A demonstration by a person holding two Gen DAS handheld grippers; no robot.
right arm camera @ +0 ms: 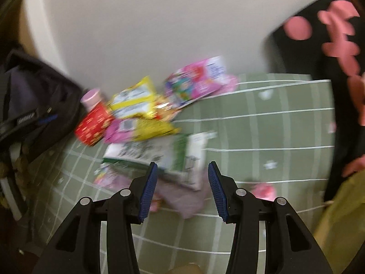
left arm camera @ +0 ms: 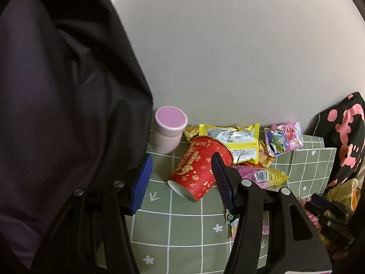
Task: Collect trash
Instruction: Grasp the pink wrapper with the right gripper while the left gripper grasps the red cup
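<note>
Red paper cup (left arm camera: 199,167) lying on the desk (left arm camera: 182,228), between my left hand-held gripper (left arm camera: 180,182) jaws, open, empty; close next. Right hand-held gripper (right arm camera: 182,189) open, empty.

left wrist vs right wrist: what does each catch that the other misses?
Left wrist only: the right gripper at the frame's right edge.

Right wrist only: a green-and-white packet just ahead of its open, empty jaws, blurred.

Both: red paper cup on its side, pink-lidded container, yellow wrapper, black-and-pink bag, green grid tablecloth. Left gripper open, empty.
</note>
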